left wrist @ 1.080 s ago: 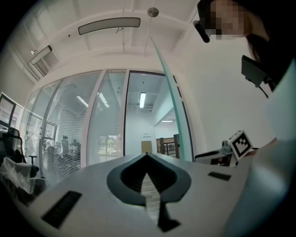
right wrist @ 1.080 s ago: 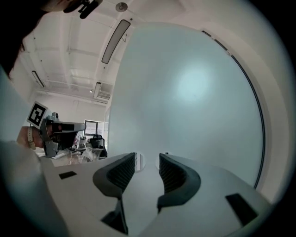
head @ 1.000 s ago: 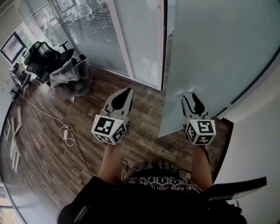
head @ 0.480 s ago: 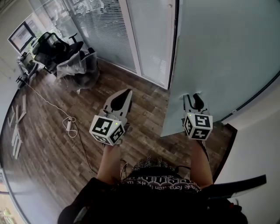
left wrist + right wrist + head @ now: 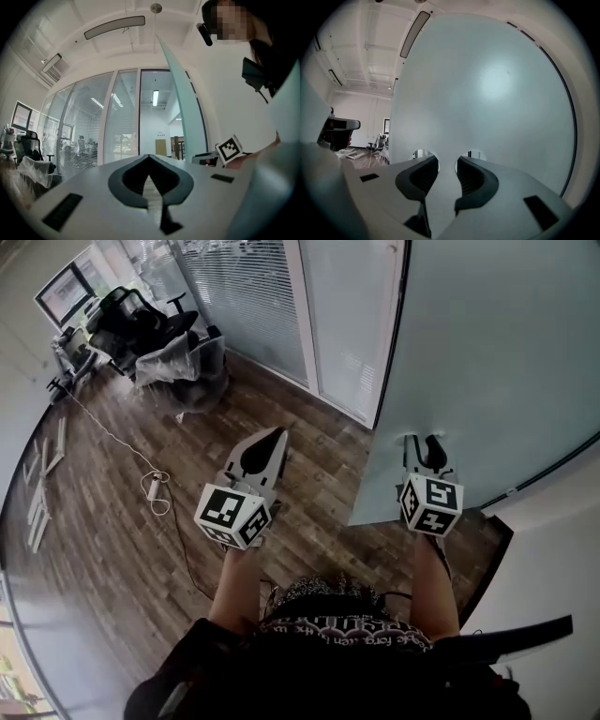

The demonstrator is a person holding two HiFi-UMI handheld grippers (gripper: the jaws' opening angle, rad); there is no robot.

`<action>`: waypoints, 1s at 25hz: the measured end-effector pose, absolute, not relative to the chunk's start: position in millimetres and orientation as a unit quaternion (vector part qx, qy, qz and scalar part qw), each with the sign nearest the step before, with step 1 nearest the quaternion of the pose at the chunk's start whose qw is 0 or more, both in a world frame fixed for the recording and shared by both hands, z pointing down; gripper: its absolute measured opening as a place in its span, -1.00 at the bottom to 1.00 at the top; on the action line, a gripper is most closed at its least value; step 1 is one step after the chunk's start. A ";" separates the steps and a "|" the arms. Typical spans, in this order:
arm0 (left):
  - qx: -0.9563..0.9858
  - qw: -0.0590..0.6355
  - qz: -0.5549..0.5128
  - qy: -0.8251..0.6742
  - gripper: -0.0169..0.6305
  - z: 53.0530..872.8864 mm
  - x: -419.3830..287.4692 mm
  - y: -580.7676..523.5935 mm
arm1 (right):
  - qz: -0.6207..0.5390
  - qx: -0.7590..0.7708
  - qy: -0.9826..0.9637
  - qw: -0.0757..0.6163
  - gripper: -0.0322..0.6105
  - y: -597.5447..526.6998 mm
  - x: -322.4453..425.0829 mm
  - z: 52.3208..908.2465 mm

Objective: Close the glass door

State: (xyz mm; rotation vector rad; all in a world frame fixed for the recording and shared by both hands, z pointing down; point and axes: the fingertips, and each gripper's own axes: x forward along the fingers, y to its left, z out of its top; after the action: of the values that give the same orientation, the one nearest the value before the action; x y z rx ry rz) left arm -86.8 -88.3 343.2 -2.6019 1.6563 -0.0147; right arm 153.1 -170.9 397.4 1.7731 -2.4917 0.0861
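Note:
The frosted glass door (image 5: 487, 352) stands ajar at the right, its free edge (image 5: 185, 117) showing as a pale green strip in the left gripper view. My right gripper (image 5: 423, 442) points at the door's face (image 5: 487, 84), tips right up against it beside two small round clear spots (image 5: 423, 153). Its jaws (image 5: 446, 161) are closing with a gap still between the pads; I see only the door's surface behind the gap. My left gripper (image 5: 265, 442) hovers over the wooden floor left of the door, shut and empty (image 5: 149, 158).
A fixed glass wall with blinds (image 5: 244, 306) runs behind the door. Office chairs (image 5: 141, 320) and a plastic-wrapped heap (image 5: 187, 367) stand at the far left. A cable with a power strip (image 5: 155, 488) lies on the floor. A white wall (image 5: 562, 549) is at the right.
My right gripper's jaws have narrowed and its tips have come up against the door's face. The left gripper keeps its place in the view, still shut.

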 end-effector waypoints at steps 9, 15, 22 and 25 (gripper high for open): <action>-0.845 0.022 0.009 0.534 -0.94 347.5 -118.9 -139.1 | 0.027 0.589 -0.807 0.039 -0.51 -213.1 137.6 395.5; -0.872 0.039 0.015 0.487 -0.94 332.2 -122.4 -215.4 | 0.031 0.613 -0.788 0.040 -0.52 -263.0 127.7 393.9; -0.883 0.041 0.019 0.466 -0.94 326.5 -143.4 -287.1 | 0.029 0.641 -0.766 0.027 -0.52 -319.8 125.7 394.0; -0.888 0.039 0.021 0.458 -0.94 329.8 -146.8 -307.4 | 0.030 0.651 -0.758 0.021 -0.52 -338.3 128.0 393.6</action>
State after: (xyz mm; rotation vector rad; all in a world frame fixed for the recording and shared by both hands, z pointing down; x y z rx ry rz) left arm -146.8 -307.4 329.8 -2.7222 1.4055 0.0629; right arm 128.0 -338.3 393.6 2.0174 -2.3515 0.0919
